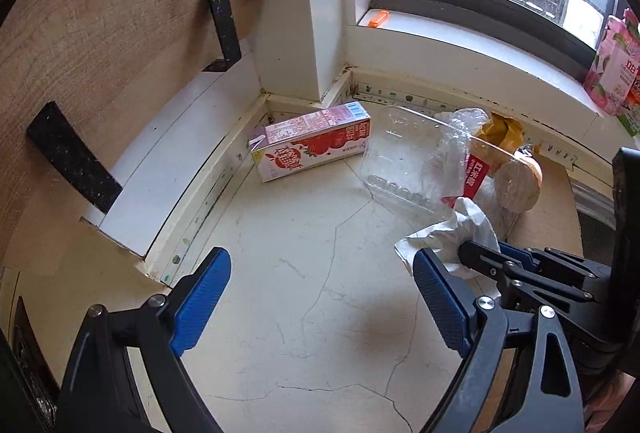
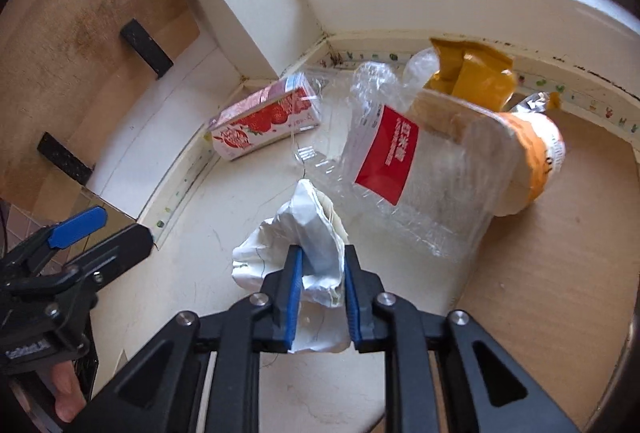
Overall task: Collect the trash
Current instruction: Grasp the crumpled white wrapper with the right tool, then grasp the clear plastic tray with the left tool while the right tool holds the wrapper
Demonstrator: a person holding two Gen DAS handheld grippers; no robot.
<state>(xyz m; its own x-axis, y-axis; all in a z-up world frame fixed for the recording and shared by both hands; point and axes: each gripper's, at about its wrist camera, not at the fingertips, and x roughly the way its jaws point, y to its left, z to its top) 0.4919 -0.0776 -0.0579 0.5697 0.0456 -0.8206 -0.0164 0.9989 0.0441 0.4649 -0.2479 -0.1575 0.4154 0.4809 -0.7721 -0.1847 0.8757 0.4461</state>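
Note:
My right gripper (image 2: 320, 253) is shut on a crumpled white paper (image 2: 308, 229), which also shows in the left wrist view (image 1: 452, 229). My left gripper (image 1: 322, 265) is open and empty above the pale cracked floor. A pink strawberry milk carton (image 1: 312, 145) lies on its side in the corner, also in the right wrist view (image 2: 264, 125). A clear plastic clamshell (image 1: 404, 161), a clear bag with a red label (image 2: 400, 169), an orange-rimmed cup (image 2: 532, 157) and a yellow wrapper (image 2: 472, 73) lie beyond the paper.
White skirting and a white pillar (image 1: 320, 13) close the corner. A wooden panel with black brackets (image 1: 224, 25) stands at left. A window sill (image 1: 460, 41) holds an orange item (image 1: 378, 17) and pink packages (image 1: 616, 73). A wooden board (image 2: 560, 253) lies at right.

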